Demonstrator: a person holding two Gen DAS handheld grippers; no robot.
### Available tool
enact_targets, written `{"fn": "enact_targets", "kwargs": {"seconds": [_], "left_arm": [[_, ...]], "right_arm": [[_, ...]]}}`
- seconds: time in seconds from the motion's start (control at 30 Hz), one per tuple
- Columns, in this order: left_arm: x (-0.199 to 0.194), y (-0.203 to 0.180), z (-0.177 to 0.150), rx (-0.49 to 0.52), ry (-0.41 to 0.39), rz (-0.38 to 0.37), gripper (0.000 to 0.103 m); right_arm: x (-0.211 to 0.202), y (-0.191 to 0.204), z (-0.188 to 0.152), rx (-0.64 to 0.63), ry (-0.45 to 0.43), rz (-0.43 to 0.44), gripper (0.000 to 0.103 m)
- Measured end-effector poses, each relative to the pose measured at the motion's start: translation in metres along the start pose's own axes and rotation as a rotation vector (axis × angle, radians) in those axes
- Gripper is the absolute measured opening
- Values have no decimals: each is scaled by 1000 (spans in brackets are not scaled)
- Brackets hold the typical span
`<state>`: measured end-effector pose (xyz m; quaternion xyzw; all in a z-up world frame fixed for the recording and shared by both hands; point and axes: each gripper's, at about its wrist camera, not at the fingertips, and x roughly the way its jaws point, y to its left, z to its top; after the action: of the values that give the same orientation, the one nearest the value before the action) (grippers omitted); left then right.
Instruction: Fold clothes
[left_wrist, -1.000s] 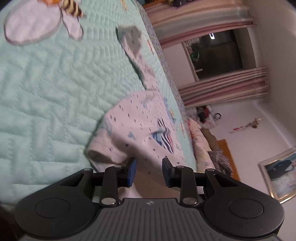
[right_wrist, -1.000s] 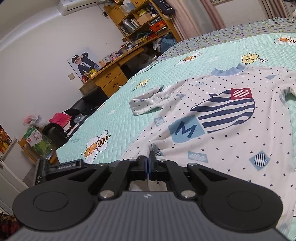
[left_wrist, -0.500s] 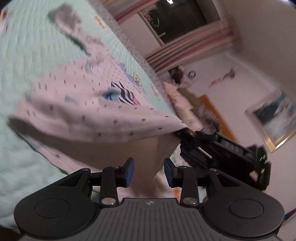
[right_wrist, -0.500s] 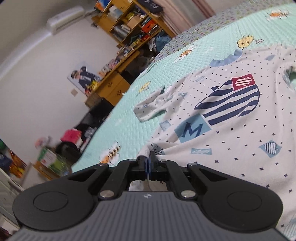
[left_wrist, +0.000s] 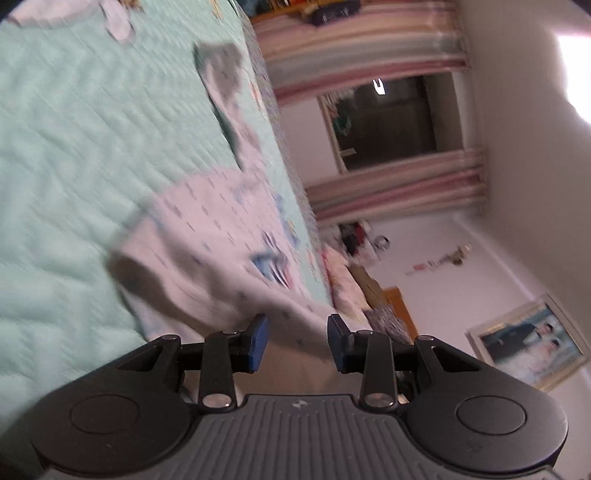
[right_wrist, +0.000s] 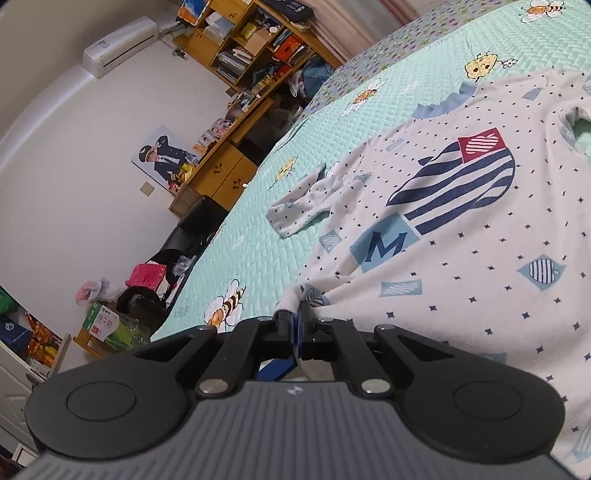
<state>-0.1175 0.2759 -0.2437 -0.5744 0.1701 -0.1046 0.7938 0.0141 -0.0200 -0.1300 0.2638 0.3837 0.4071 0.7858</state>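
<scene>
- The shirt (right_wrist: 461, 229), white with small dark dots, a striped navy emblem and a blue "M" patch, lies spread face up on the mint quilted bed (right_wrist: 258, 240), reaching toward the bed's near edge.
- The right gripper (right_wrist: 297, 325) has its jaws pressed together on a small bunch of the shirt's hem at the near corner of the garment; a fold of cloth stands up between the pads.
- The left gripper (left_wrist: 297, 341) has its jaws apart. The cloth's lifted edge hangs just ahead of and between them, but the pads do not press on it. This view is blurred, so I cannot tell whether the fabric brushes a pad.
- One sleeve (right_wrist: 299, 205) lies crumpled on the quilt beside the body of the shirt, toward the side of the bed nearest the wooden desk (right_wrist: 221, 173).
- Handling, as a judgement: this is thin knit cotton, light and limp, with no stiffness of its own. It will sag and drape from any single grip point, and drag on the textured quilt rather than slide freely.
- The best holds look to be the two hem corners, where the doubled seam gives the pads something thicker to bite.
- With only one corner pinched, lifting would skew the fold, so the left jaws likely need to close on the opposite hem corner first.
- The loose sleeve will probably need tucking in separately.
</scene>
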Motion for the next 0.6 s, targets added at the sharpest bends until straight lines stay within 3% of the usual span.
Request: {"fn": "enact_targets", "kwargs": {"seconds": [0.13,0.23,0.33,0.47,0.6], "left_arm": [[-27,-7,9,22,-86,93,37],[-43,-24,16,125,-85,171,39],[-41,-45,15,263,47,168,44],[-25,-66,-7,440,232,153,56],[-7,-58,-17,419,305,108,60]], "right_arm": [[-3,1,-1,-22,3,-14,3],[-5,3,-3,-68,22,-37,3],[-6,1,-5,-98,41,-75,3],[-7,-14,-4,-3,37,-46,4],[-8,-16,0,41,26,-16,5]]}}
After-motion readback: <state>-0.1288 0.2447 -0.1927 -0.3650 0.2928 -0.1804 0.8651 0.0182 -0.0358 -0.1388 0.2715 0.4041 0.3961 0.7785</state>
